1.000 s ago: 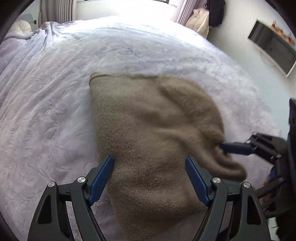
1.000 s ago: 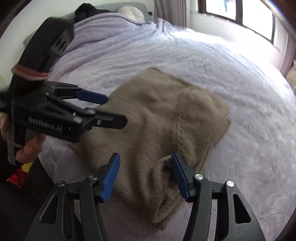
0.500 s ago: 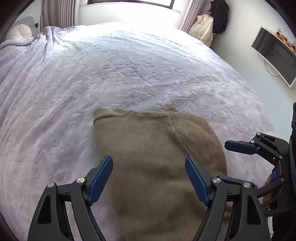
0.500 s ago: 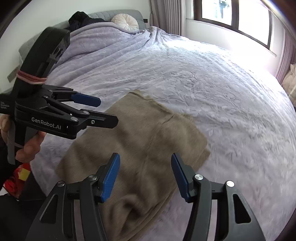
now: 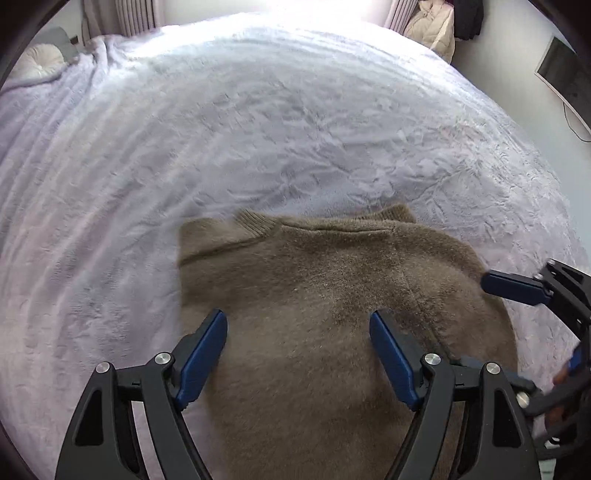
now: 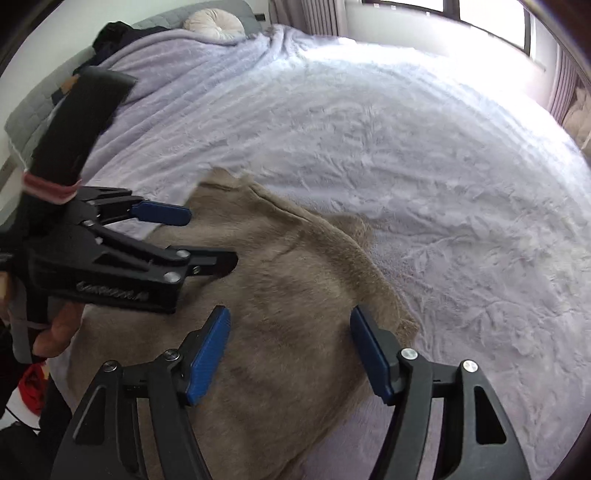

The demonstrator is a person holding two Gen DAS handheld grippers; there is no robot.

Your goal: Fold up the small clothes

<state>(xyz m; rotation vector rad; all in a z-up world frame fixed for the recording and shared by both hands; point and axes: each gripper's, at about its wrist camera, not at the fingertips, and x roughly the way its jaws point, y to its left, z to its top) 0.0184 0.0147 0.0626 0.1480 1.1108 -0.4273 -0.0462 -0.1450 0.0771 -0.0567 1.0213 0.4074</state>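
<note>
tan sweater (image 5: 332, 314) flat on lilac bedspread (image 5: 258, 129); left tool (image 5: 297, 350), right tool (image 6: 290, 349) spread wide, seemingly empty

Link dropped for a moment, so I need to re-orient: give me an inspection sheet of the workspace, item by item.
Surface: bed under a lilac plush blanket, wrinkled.
Job's things: brown sweater lying spread near the bed's near edge, collar pointing away; one edge lifted or blurred in the right wrist view.
Clutter: round cushion and dark clothes at the headboard.
Grippers: left gripper open over the sweater; right gripper open over it; neither holds cloth.
Cables: one below the wall screen.
Surroundings: window, curtains, padded coat in the corner.
</note>
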